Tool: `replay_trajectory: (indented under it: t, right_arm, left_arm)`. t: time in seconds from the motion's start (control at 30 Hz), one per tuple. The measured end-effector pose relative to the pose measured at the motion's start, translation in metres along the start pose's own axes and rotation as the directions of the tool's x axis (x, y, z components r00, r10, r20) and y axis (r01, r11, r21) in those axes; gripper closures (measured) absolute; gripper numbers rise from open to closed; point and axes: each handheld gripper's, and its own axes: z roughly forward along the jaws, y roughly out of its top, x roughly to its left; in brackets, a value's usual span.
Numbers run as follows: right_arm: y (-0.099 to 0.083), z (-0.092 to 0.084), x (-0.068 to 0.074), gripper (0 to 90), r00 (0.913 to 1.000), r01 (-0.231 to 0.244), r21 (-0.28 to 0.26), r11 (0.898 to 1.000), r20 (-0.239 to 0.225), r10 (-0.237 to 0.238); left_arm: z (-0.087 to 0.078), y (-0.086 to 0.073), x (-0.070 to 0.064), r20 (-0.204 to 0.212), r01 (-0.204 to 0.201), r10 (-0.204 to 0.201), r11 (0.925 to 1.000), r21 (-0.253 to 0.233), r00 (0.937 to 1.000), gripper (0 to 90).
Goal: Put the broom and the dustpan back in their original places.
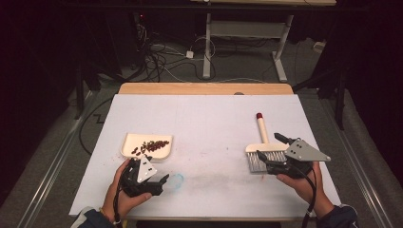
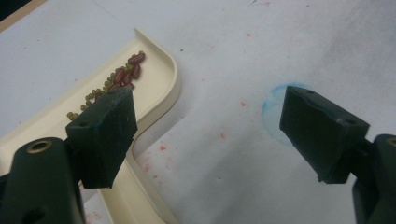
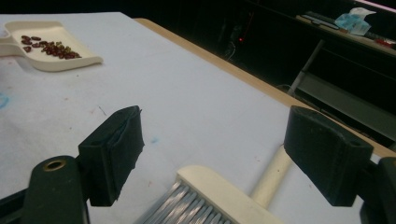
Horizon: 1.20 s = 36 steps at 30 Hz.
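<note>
Cream dustpan (image 1: 146, 145), red beans (image 1: 151, 145) inside

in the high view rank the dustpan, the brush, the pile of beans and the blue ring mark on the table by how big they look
1. Dustpan and brush: too close to rank; the pan is wider, the brush longer with its handle.
2. Pile of beans, a scatter inside the pan.
3. Blue ring mark, smallest, beside the left gripper.
</note>
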Motion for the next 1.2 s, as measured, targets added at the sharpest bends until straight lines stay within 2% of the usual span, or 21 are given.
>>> replay_trajectory:
  t: [0.33,0.4,0.43,0.53,0.67,0.7,0.87,0.93,1.0,1.2]
  right_arm:
    - [-0.013,-0.005,0.011,20.3,0.9997,0.021,0.005,1.000,-0.011,-0.021]
    - [-0.017,-0.006,0.014,20.3,0.9997,0.020,0.018,1.000,-0.015,-0.020]
    - [-0.019,-0.006,0.015,20.3,0.9996,0.021,0.020,1.000,-0.017,-0.020]
    - [-0.026,-0.007,0.017,20.3,0.9995,0.003,0.036,0.999,-0.030,-0.002]
    - [-0.037,-0.008,0.024,21.1,0.9995,0.013,0.060,0.998,-0.029,-0.012]
    - [-0.040,-0.009,0.026,21.2,0.9993,0.015,0.064,0.998,-0.034,-0.013]
    - [-0.052,-0.011,0.035,21.2,0.9978,0.023,0.095,0.995,-0.064,-0.017]
    - [-0.054,-0.012,0.037,21.2,0.9967,0.022,0.099,0.995,-0.080,-0.014]
    - [-0.053,-0.011,0.038,21.1,0.9965,0.028,0.098,0.995,-0.081,-0.020]
    - [-0.051,-0.009,0.041,21.1,0.9964,0.034,0.086,0.996,-0.080,-0.028]
  left_arm:
    - [0.002,0.000,0.000,0.006,-0.001,0.001,1.0000,0.006,1.0000,18.4]
    - [0.003,0.000,-0.001,0.013,0.005,-0.005,0.9999,0.016,0.9999,18.4]
    - [0.003,0.001,0.000,0.009,-0.006,0.006,0.9999,0.011,0.9999,18.4]
    - [0.004,0.001,-0.001,0.014,-0.001,0.001,1.0000,0.005,0.9999,18.4]
    - [0.004,0.002,-0.002,0.022,0.010,-0.010,0.9999,0.000,0.9997,18.4]
    - [0.004,0.003,-0.002,0.016,-0.006,0.006,1.0000,-0.004,0.9999,18.4]
    - [0.005,0.002,-0.004,0.021,-0.008,0.008,1.0000,-0.004,0.9997,18.4]
    - [0.003,0.002,-0.004,0.023,0.007,-0.007,1.0000,0.000,0.9997,18.4]
    - [0.002,0.002,-0.004,0.019,-0.004,0.005,1.0000,-0.008,0.9998,18.4]
    - [0.000,0.000,-0.003,0.023,-0.005,0.006,0.9998,-0.017,0.9997,18.4]
